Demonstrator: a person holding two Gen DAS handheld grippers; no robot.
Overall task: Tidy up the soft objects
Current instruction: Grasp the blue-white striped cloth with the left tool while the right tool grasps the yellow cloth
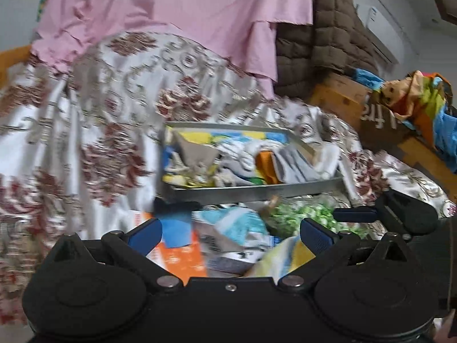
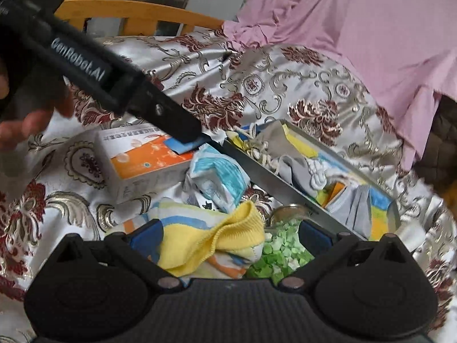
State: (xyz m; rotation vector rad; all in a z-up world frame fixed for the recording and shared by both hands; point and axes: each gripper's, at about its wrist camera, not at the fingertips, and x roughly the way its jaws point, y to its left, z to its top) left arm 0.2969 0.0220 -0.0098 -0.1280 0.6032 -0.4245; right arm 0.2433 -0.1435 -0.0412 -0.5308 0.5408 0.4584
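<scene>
Yellow-striped soft cloth (image 2: 211,243) lies between the right gripper (image 2: 230,235)'s wide-open, empty fingers; next, closing. Left gripper (image 1: 231,233) open, empty.

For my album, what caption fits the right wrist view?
Open right gripper hovering over a yellow cloth beside a cloth-filled grey tray on a floral bedspread.

A home bedroom is showing here: a bed (image 1: 85,120) with a wooden frame (image 2: 137,14) is lying under a floral satin bedspread (image 2: 271,85), a pink sheet (image 1: 185,8) and a brown quilted blanket (image 1: 322,37) are sitting beyond the claw, and a wall air conditioner (image 1: 382,31) is hanging to the far right.
</scene>
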